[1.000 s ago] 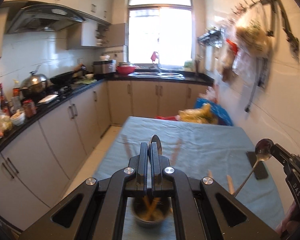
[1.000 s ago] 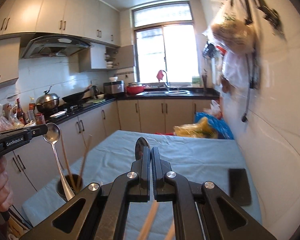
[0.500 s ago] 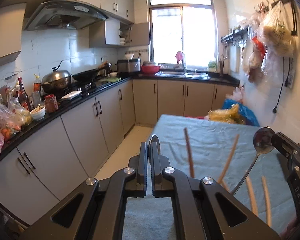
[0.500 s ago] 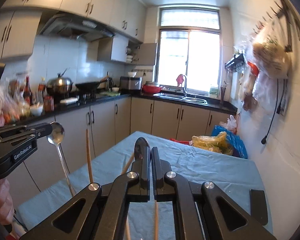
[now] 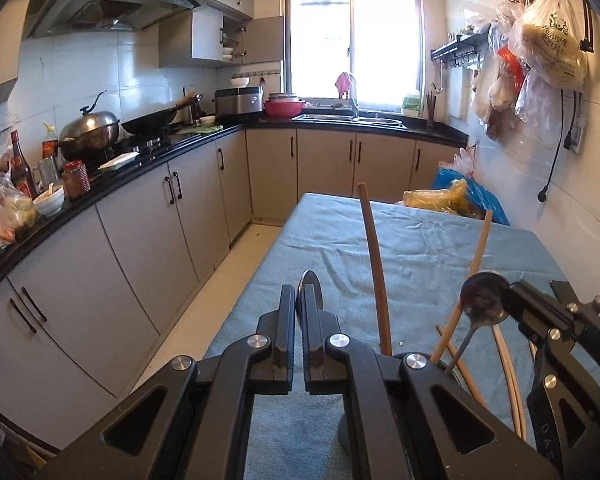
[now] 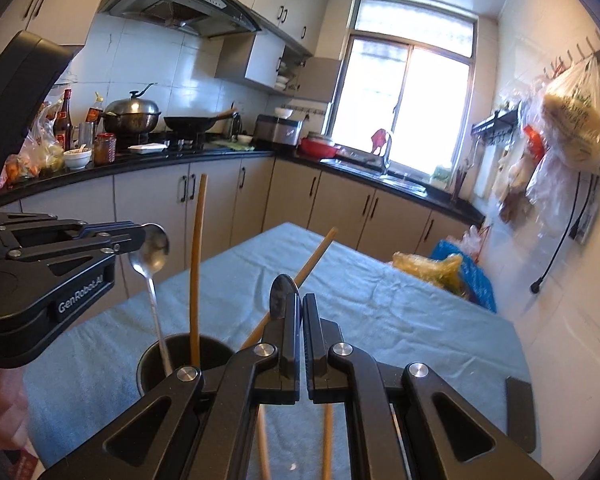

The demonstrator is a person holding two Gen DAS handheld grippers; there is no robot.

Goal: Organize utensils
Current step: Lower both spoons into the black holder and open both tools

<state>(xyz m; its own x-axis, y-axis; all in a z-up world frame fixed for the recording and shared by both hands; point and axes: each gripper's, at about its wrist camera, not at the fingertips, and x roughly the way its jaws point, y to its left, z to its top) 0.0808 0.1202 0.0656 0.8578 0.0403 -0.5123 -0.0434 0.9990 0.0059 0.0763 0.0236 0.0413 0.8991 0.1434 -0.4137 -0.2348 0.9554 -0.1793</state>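
Two hand-held grippers, each pinching a metal spoon by the bowl, converge on a dark utensil cup on a kitchen table as cutlery is sorted. The left gripper (image 6: 138, 236), fingers pressed together on the left spoon (image 6: 153, 248), holds it handle-down so the stem already dips inside the cup (image 6: 180, 354) at 7 o'clock in the right wrist view, a grip that looks chosen to let the spoon stand upright among the others. The right gripper (image 6: 300, 300) is likewise clamped on the right spoon (image 6: 281, 292), bowl up at centre frame, its handle hidden beneath the tool; from the left wrist view it enters at 4 o'clock, handle angled toward the cup. Two wooden chopsticks (image 6: 198, 264) already lean in the cup, toward 12 and 2 o'clock, while more chopsticks (image 6: 327, 438) lie on the blue tablecloth (image 6: 400, 320) at 6 o'clock, apparently still to be collected.
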